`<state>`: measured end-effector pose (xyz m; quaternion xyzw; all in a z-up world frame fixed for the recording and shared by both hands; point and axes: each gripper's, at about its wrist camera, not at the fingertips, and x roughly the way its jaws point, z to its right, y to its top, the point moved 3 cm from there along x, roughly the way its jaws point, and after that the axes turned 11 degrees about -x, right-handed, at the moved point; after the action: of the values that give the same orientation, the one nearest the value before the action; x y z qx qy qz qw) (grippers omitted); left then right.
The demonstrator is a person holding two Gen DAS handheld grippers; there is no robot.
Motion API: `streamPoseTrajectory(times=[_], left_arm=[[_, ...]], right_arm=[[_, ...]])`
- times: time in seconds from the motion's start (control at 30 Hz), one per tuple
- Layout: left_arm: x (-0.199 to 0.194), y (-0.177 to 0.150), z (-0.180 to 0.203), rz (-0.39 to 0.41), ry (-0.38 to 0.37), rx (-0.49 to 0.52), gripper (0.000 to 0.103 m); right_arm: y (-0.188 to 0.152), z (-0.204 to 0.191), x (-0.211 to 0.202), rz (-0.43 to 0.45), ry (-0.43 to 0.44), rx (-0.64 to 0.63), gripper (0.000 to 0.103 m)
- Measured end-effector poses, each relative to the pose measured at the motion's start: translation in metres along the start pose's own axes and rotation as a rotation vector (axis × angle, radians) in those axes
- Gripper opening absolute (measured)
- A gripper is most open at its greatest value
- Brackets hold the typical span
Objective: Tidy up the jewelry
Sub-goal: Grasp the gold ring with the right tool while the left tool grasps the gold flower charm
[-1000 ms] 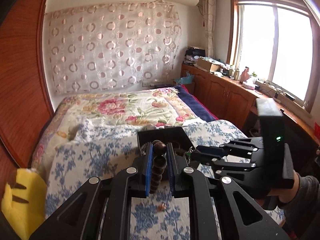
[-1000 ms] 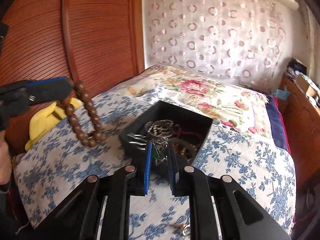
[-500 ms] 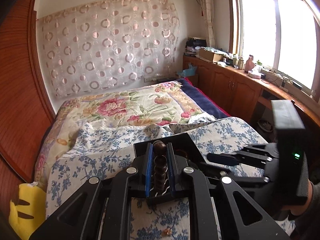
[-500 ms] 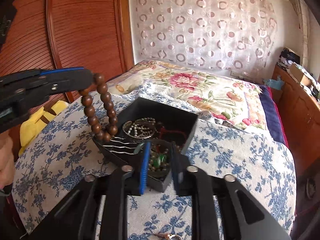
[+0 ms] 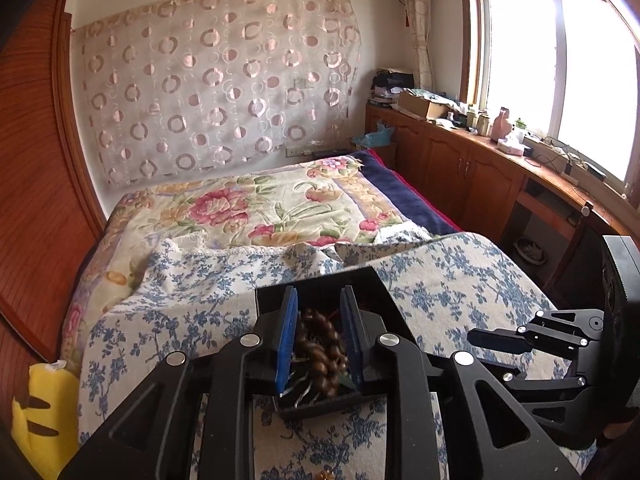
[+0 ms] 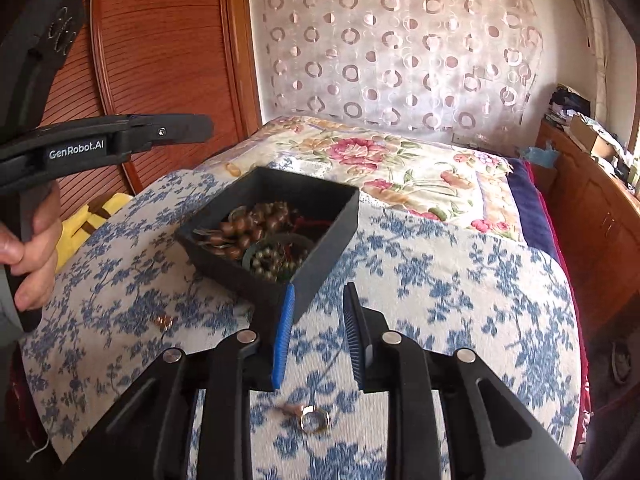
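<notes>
A black jewelry box (image 6: 320, 240) sits on the blue-flowered bedspread (image 6: 440, 280). A brown wooden bead bracelet (image 6: 256, 224) lies inside it among other jewelry. In the left wrist view my left gripper (image 5: 319, 340) is open above the box (image 5: 376, 292), with the bead bracelet (image 5: 320, 354) lying loose between its fingers. In the right wrist view my left gripper (image 6: 200, 128) hangs above the box's left side. My right gripper (image 6: 319, 334) is open and empty at the box's near corner. A gold ring (image 6: 314, 418) lies on the spread below it. A small gold piece (image 6: 163, 322) lies to the left.
A yellow plush toy (image 5: 40, 420) sits at the bed's left edge by the wooden headboard (image 5: 36, 200). A floral quilt (image 5: 260, 208) covers the far bed. Wooden cabinets (image 5: 460, 168) with clutter run under the window at right.
My left gripper lowered over the box, opened and let go of the bead bracelet, which now lies in the box. My right gripper pulled back to the box's near corner.
</notes>
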<state>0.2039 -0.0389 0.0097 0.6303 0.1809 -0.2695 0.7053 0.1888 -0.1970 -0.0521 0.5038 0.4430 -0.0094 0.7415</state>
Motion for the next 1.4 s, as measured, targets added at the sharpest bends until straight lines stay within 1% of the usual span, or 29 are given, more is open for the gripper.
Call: streamPoseTrajectory(times=[0.1,0.13,0.2,0.27,0.3,0.4,0.5,0.53,0.6,0.73,0.93,0.97,1.0,1.03,1.07,1.17,1.4], left_arm=[[-0.008,-0.011,-0.002,-0.010,-0.004,0.008,0.023],[-0.011,-0.014,-0.002,-0.011,-0.005,0.008,0.026],[-0.017,-0.023,-0.004,-0.018,-0.011,0.007,0.029],[-0.022,-0.032,-0.007,-0.029,-0.016,0.008,0.030],[-0.023,-0.036,-0.008,-0.036,-0.018,0.010,0.030],[-0.026,-0.050,-0.012,-0.055,-0.025,0.016,0.038],[-0.026,-0.066,-0.015,-0.082,-0.021,0.028,0.040],[-0.026,-0.073,-0.017,-0.094,-0.017,0.033,0.043],[-0.025,-0.083,-0.021,-0.111,-0.009,0.033,0.046],[-0.021,-0.101,-0.031,-0.148,-0.002,0.015,0.047],[-0.008,-0.121,-0.041,-0.208,0.018,0.004,0.048],[-0.005,-0.123,-0.042,-0.215,0.020,0.003,0.048],[-0.003,-0.125,-0.042,-0.220,0.021,0.002,0.049],[-0.001,-0.127,-0.043,-0.226,0.023,0.002,0.049],[0.001,-0.129,-0.043,-0.232,0.030,0.003,0.049],[0.005,-0.133,-0.043,-0.246,0.032,0.006,0.049],[0.012,-0.134,-0.037,-0.252,0.037,0.026,0.049]], right_arm=[[-0.010,-0.004,-0.004,-0.012,0.003,-0.018,0.028],[-0.013,-0.005,-0.005,-0.016,0.009,-0.022,0.030],[-0.022,-0.009,-0.006,-0.026,0.013,-0.029,0.037],[-0.031,-0.011,-0.007,-0.040,0.019,-0.031,0.040],[-0.037,-0.011,-0.006,-0.051,0.015,-0.029,0.040],[-0.048,-0.011,-0.003,-0.090,0.020,-0.019,0.040],[-0.056,-0.014,0.002,-0.121,0.034,-0.026,0.040],[-0.058,-0.015,0.003,-0.129,0.040,-0.029,0.040],[-0.062,-0.018,0.006,-0.146,0.049,-0.039,0.040],[-0.067,-0.022,0.014,-0.173,0.048,-0.051,0.040],[-0.066,-0.020,0.017,-0.171,0.027,-0.050,0.040],[-0.066,-0.020,0.017,-0.170,0.023,-0.051,0.039],[-0.065,-0.020,0.019,-0.169,0.019,-0.057,0.031],[-0.065,-0.021,0.019,-0.166,0.023,-0.064,0.026],[-0.064,-0.021,0.019,-0.168,0.023,-0.066,0.024],[-0.064,-0.021,0.019,-0.168,0.022,-0.070,0.023],[-0.063,-0.021,0.011,-0.138,0.035,-0.053,0.023]])
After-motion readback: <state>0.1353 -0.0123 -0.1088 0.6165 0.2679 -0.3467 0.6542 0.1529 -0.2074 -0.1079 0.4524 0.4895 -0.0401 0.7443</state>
